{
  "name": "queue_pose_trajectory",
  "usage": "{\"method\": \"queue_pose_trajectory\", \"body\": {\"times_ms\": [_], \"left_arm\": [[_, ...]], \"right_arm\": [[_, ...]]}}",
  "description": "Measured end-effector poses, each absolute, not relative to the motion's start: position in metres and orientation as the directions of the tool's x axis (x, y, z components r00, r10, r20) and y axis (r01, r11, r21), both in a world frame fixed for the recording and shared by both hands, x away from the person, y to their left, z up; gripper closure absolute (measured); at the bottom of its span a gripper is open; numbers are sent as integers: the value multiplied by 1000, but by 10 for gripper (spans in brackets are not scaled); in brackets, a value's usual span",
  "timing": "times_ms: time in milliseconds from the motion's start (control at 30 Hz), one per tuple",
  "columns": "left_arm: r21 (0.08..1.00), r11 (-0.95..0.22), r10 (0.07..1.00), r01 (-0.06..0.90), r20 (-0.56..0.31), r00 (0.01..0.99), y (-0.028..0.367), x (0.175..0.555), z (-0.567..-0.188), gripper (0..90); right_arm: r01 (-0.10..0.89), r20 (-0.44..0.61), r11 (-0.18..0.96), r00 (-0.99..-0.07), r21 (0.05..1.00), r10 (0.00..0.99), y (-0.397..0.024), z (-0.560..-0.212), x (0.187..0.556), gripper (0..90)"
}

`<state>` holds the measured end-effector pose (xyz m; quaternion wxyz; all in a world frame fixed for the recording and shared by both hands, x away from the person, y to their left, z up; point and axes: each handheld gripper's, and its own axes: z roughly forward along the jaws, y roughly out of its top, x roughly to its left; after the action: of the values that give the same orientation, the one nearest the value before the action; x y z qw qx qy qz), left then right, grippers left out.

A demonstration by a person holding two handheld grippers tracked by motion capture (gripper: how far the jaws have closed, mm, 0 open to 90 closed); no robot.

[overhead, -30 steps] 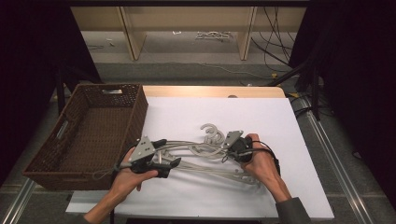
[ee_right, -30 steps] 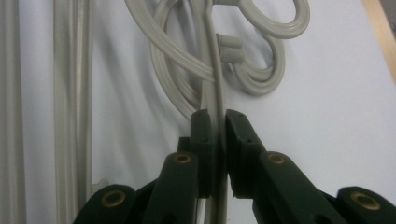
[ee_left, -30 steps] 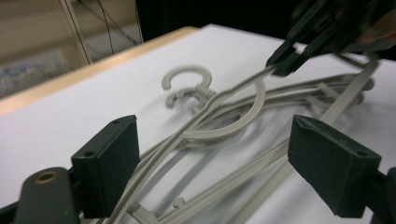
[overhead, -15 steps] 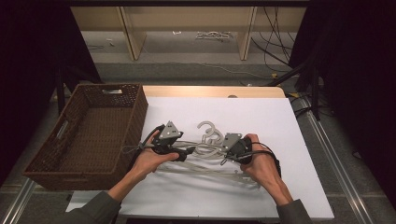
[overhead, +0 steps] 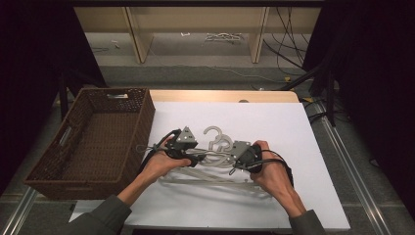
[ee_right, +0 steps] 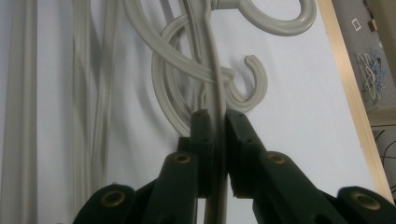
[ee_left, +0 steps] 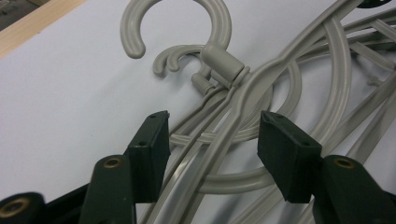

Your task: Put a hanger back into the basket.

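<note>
Grey plastic hangers (overhead: 215, 164) lie piled on the white table (overhead: 293, 147). Right gripper (ee_right: 215, 116) is clamped on the top hanger's arm; left gripper (ee_left: 212, 140) has just been closing, jaws straddling its other arm, not yet pinching. Light, stiff, slick and tangle-prone; grip the shoulders near the hook. Wicker basket (overhead: 73, 169) beside: nothing inside.

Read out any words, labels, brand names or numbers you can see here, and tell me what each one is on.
None can be read: the grey plastic hangers, the wicker basket, the white board and both grippers bear no legible text. Small items on the floor beyond the table are too small to tell.
</note>
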<state>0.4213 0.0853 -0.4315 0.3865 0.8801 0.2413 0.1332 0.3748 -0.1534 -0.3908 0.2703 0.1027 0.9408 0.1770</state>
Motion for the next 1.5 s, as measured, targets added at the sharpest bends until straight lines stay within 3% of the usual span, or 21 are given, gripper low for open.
{"method": "queue_pose_trajectory", "body": {"times_ms": [200,300,400,667,767,933,1100,1233,1500], "left_arm": [[708,-616,512,344,29,858,76,425,-436,515],[691,-647,481,322,43,875,73,426,-437,620],[668,-697,434,260,105,895,72,425,-434,712],[627,-768,331,130,215,919,71,410,-410,783],[632,-766,312,112,214,926,71,403,-403,810],[646,-757,319,99,233,919,73,399,-392,821],[675,-727,363,129,217,906,82,400,-385,821],[676,-724,383,138,228,895,88,402,-381,820],[660,-735,407,153,250,879,91,406,-380,820]], "right_arm": [[87,-479,916,-831,391,283,-152,-390,375,823],[83,-477,916,-833,393,280,-152,-390,374,823],[76,-474,915,-837,397,275,-151,-390,374,823],[82,-464,895,-832,439,305,-159,-387,376,795],[114,-454,869,-815,482,359,-162,-384,377,742],[201,-368,765,-783,612,501,-168,-376,376,512],[210,-301,643,-750,736,589,-176,-367,376,375],[241,-230,550,-723,799,651,-181,-361,375,321],[259,-214,494,-671,830,710,-196,-354,370,274]]}}
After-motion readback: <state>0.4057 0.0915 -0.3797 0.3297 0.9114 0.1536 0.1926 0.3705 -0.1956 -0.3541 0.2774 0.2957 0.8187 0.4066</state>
